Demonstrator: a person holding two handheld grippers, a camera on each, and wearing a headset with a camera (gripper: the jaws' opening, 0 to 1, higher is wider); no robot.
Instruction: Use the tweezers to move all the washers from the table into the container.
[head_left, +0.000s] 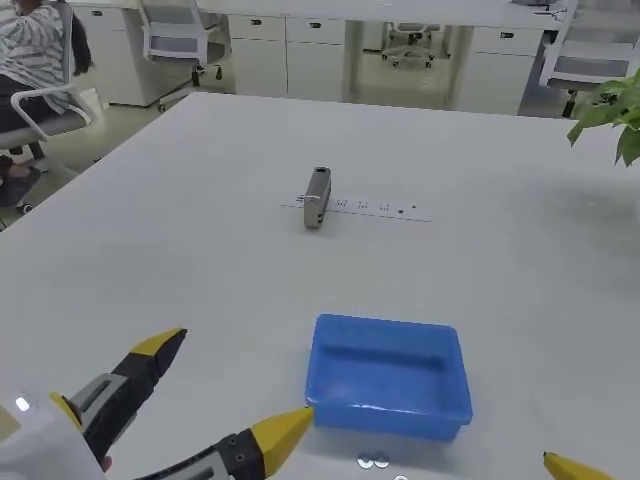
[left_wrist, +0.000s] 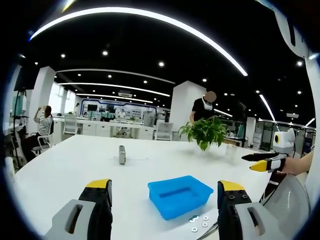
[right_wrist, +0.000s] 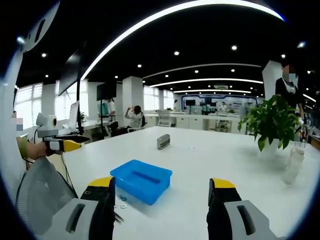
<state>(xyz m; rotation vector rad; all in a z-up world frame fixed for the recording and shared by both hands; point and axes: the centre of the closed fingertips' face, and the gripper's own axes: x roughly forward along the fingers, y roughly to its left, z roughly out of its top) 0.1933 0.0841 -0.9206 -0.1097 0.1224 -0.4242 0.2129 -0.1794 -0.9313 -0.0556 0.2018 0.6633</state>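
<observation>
You're holding left tongs (left_wrist: 165, 185) and right tongs (right_wrist: 161, 182) spread wide, tiny round washers (head_left: 372, 461) lying 6 o'clock of boxy blue container (head_left: 395, 418)

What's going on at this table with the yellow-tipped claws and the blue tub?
A person holds a two-jaw gripper in each hand over a white table. The left gripper and the right gripper are both open and hold nothing. A blue container sits just ahead of them and looks empty. A few small washers lie on the table by its near side, so none has gone in yet. A grey metal object lies farther back.
</observation>
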